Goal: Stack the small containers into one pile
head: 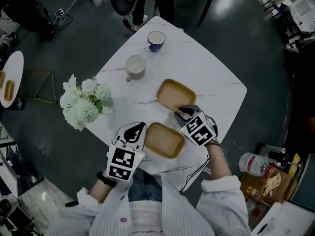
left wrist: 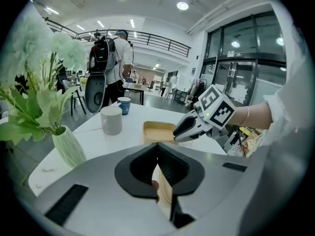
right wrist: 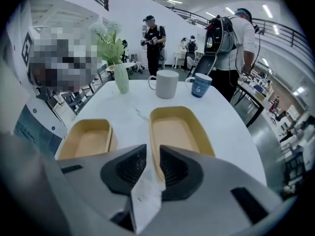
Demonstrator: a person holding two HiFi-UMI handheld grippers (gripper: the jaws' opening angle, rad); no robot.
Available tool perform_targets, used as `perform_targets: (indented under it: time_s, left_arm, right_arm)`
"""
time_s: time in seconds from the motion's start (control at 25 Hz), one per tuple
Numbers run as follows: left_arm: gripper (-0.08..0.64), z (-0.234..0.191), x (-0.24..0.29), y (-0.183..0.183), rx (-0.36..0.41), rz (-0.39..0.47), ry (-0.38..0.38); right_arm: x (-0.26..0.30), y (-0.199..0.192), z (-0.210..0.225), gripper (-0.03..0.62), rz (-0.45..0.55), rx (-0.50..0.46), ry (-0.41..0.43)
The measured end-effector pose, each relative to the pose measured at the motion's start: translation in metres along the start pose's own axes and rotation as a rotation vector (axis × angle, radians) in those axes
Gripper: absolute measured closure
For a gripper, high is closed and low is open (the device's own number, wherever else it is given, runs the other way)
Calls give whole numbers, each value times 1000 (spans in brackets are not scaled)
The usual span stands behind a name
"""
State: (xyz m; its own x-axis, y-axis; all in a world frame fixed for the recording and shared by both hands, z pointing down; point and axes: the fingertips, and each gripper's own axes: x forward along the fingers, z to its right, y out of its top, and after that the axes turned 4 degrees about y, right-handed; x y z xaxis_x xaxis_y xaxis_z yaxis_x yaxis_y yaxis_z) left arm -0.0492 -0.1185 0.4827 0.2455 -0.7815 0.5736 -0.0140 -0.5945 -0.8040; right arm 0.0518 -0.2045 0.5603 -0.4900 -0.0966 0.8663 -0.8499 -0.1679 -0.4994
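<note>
The far tan container (head: 175, 95), near the middle of the surface (head: 211, 77), runs lengthwise straight away from the right hand-held gripper (head: 183, 111). That gripper's jaws stand apart astride the near corner of the container's rim without pinching it. The near tan container (head: 164, 140), by the surface's near edge, has its end wall clamped in the left hand-held gripper (head: 140, 130). The lift likely waits on the right jaws closing.

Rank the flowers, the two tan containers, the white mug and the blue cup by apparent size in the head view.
1. flowers
2. near container and far container: alike, tied
3. white mug
4. blue cup: slightly smaller, but it sits farther away, so unsure
</note>
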Motion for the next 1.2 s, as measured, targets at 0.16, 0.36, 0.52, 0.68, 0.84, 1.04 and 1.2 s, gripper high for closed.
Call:
perform_targets:
  time_s: [0.16, 0.36, 0.52, 0.68, 0.84, 1.04, 1.2]
  left_arm:
    - [543, -3, 4, -3, -12, -11, 17]
    - [543, -7, 6, -4, -22, -17, 27]
    - [543, -8, 7, -3, -23, -17, 30]
    - [543, -10, 7, -3, -26, -16, 32]
    - [543, -13, 7, -4, -27, -14, 34]
    - [543, -16, 4, -2, -24, -3, 31]
    - [543, -17, 1, 1, -22, 10, 26]
  right_arm:
    - [12, 0, 4, 509, -24, -25, 32]
    - [22, -4, 1, 511, -60, -57, 49]
    - [27, -10, -3, 539, -103, -101, 49]
    - [30, -13, -3, 551, -116, -113, 52]
    - [32, -12, -4, 559, -127, -121, 56]
    - [28, -7, -5, 568, -128, -119, 46]
    - [21, -2, -5, 572, -118, -104, 35]
